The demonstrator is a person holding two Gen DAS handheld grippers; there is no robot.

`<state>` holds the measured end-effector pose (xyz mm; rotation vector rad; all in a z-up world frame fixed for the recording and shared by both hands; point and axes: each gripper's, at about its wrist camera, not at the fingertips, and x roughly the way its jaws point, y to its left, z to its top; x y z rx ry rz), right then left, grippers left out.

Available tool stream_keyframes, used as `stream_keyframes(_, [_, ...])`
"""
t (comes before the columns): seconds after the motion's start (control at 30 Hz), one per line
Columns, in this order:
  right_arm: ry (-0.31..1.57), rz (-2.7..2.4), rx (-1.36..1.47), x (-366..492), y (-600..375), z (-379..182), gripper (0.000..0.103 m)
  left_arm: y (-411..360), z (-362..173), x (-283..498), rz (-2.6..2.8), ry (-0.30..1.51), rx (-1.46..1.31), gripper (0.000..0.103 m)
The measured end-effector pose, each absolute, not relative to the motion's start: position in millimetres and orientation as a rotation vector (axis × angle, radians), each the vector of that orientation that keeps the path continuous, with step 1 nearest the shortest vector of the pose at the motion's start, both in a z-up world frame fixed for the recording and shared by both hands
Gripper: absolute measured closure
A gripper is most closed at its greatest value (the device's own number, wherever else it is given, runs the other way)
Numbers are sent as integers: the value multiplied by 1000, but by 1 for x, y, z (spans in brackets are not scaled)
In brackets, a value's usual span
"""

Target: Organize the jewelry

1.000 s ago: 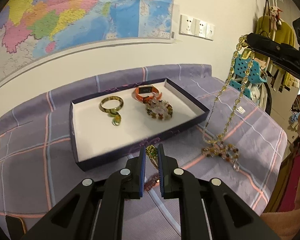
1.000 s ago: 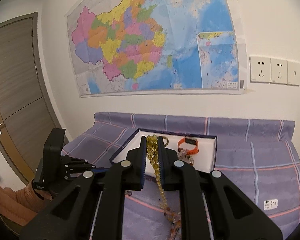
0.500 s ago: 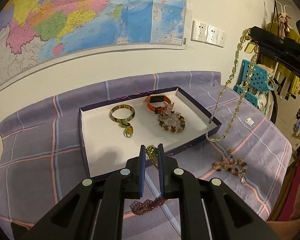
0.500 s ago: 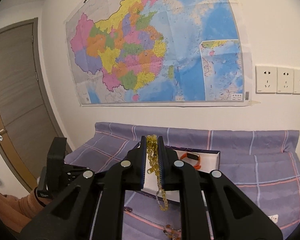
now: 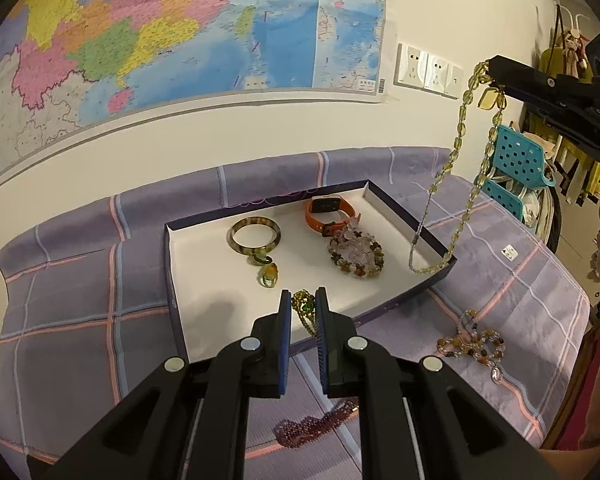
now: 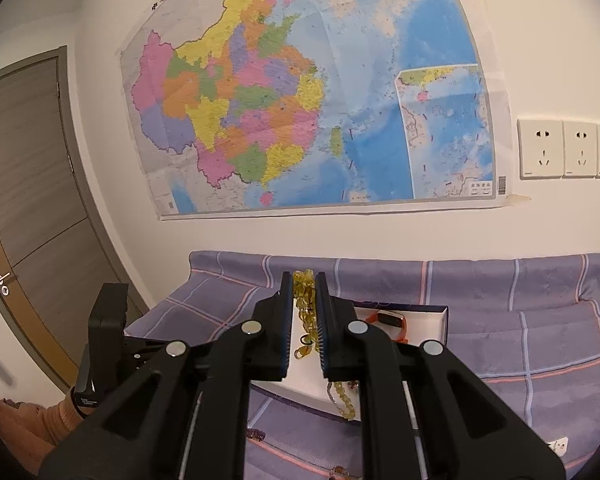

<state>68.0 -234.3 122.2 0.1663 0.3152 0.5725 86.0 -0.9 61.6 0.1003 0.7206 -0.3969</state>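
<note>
Item: yellow bead necklace [image 5: 458, 148], clenched in right tongs [image 6: 303, 300], hanging upright, long axis vertical, its bottom loop over the right corner of the tray [image 5: 204, 300].
Left tongs [image 5: 304, 310]: clenched on green bead chain [image 5: 305, 312] above the tray's near edge.
Risk, judged: the swinging loop may snag the tray wall or settle outside it.

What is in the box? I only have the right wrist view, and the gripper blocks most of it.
Observer: A green bangle, an orange watch and a beaded bracelet lie in the box.
Operator: Where does the yellow necklace end?
Observer: Its loop hangs from the right gripper down to the box's right corner.
Operator: And the left gripper?
Observer: Shut on a green bead strand; a purple strand lies on the cloth below.
</note>
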Motion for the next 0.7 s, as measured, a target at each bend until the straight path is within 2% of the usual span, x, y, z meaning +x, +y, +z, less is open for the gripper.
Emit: stream_keyframes(0.7, [379, 586, 195, 105, -224, 102, 92, 1, 54, 108, -374, 752, 91, 93])
